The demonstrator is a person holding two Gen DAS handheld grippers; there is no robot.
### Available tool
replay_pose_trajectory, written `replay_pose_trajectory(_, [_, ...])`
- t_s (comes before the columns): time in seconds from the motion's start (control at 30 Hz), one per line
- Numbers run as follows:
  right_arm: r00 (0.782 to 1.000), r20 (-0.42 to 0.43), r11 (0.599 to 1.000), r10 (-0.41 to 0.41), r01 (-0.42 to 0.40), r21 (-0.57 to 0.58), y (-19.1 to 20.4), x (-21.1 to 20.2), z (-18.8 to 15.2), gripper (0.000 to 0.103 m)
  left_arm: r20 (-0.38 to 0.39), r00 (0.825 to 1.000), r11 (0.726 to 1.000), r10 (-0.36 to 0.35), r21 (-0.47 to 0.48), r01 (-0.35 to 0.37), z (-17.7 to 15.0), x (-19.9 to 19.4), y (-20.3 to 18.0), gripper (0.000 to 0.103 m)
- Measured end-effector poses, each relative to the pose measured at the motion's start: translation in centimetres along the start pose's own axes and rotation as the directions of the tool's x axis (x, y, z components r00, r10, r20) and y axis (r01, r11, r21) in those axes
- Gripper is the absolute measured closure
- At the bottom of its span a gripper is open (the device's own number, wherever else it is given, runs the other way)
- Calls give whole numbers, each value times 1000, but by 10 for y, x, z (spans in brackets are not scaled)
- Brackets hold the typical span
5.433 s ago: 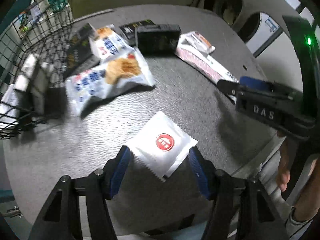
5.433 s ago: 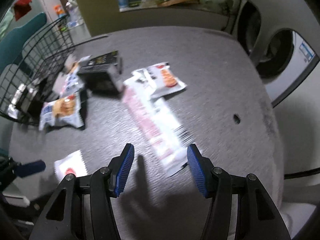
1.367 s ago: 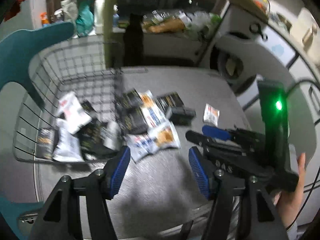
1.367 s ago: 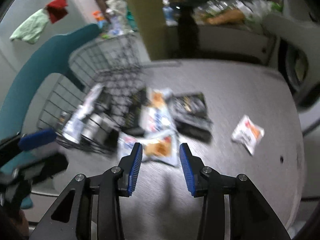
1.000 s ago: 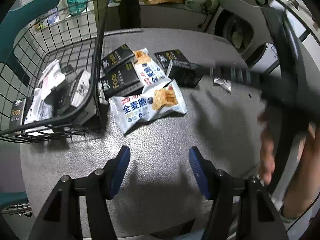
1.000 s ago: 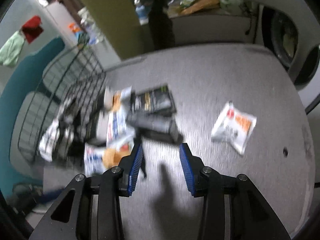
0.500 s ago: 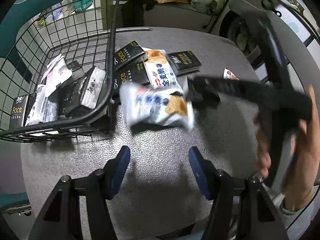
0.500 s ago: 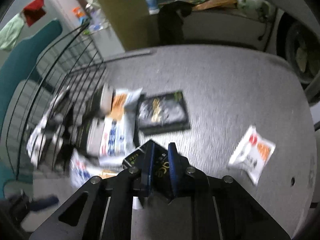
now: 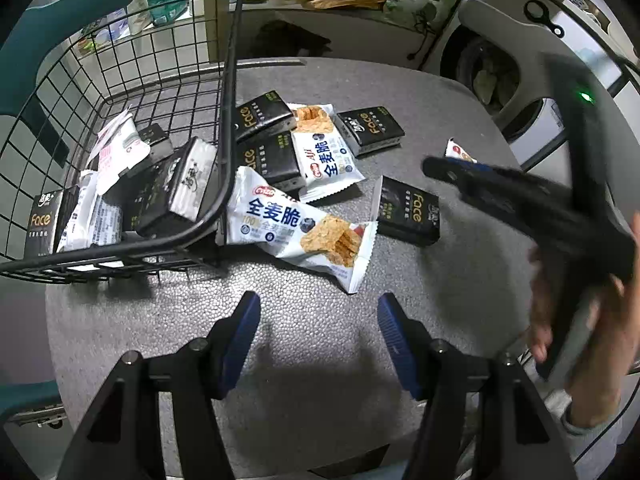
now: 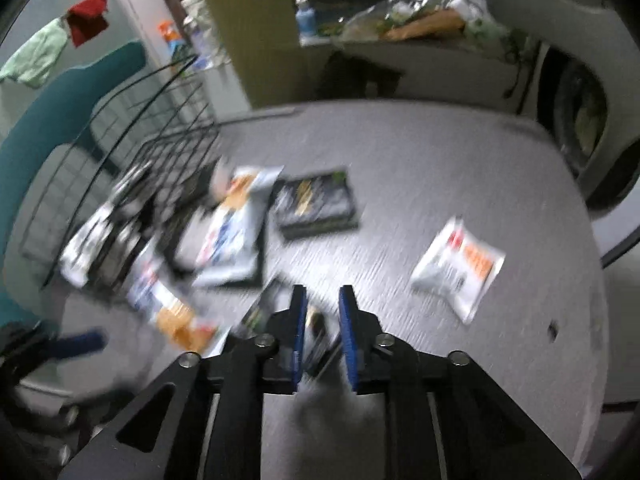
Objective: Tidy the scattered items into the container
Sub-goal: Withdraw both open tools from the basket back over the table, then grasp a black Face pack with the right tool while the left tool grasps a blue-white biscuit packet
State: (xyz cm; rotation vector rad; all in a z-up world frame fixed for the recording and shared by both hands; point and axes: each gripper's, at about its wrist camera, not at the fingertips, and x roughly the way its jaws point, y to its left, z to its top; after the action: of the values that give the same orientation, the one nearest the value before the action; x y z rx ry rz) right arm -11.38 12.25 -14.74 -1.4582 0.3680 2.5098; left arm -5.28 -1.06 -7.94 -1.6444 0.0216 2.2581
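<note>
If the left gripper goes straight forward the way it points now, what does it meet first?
Most likely the bare grey table: the left gripper points steeply down, open and empty. The nearest item farther along is the white cracker packet. Depth is hard to judge.

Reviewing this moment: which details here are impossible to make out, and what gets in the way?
- Right wrist view: motion blur smears the right gripper; its jaws are opening, but whether the pads touch the black pack between them is unclear.
- Right wrist view: blur makes the snack bags' print unreadable.
- Left wrist view: basket wires and overlapping packs hide the lower contents.
- Left wrist view: the small packet is partly hidden behind the right gripper.
</note>
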Motion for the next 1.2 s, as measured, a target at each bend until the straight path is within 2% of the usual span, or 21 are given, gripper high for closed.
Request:
replay_pose_trajectory(0.13, [997,-71,1000,23,-24,-9,3,25,9,83,-10,1000,1000,0,-1,0,-1,4,0,37])
replay_pose_trajectory(0.33, [986,-145,994,87,-95,-52,13,20,-20,83,-19,1000,1000,0,-4,0,-3,7,2,37])
replay_pose_trajectory(0.43, [990,-125,992,63,-76,-99,15,6,-34,82,-10,1000,1000,4,-10,-4,-2,5,4,37])
replay_pose_trajectory(0.5, [992,-115,992,43,-56,-111,16,-2,-38,78,-3,1000,1000,5,-18,-5,-2,3,5,37])
replay_pose_trajectory(0.57, [993,-102,995,59,-67,-76,18,-12,-43,62,-6,1000,1000,2,-18,-3,-2,3,5,37])
replay_pose_trajectory(0.63, [990,-93,991,106,-113,-74,23,-18,-48,54,-10,1000,1000,3,-14,-3,-2,4,4,37])
replay_pose_trajectory(0.67, [991,-86,989,103,-111,-97,28,-21,-50,49,-12,1000,1000,3,-14,-3,-3,4,4,37])
replay_pose_trajectory(0.77, [996,-90,988,5,-18,-153,34,-22,-59,48,-13,1000,1000,-3,-14,3,-3,3,4,37])
replay_pose_trajectory(0.83, [994,-104,990,-23,9,-137,33,-18,-61,48,-7,1000,1000,-2,-12,2,-2,2,4,37])
replay_pose_trajectory(0.9, [994,-111,996,21,-31,-89,30,-16,-64,47,-6,1000,1000,-3,-11,3,-3,1,4,37])
replay_pose_trajectory(0.97, [992,-116,996,52,-59,-61,30,-15,-67,40,-7,1000,1000,-2,-12,2,-3,2,4,37])
replay_pose_trajectory(1.2, [991,-125,996,44,-52,-67,36,-15,-73,37,-10,1000,998,-25,-52,24,-1,7,4,37])
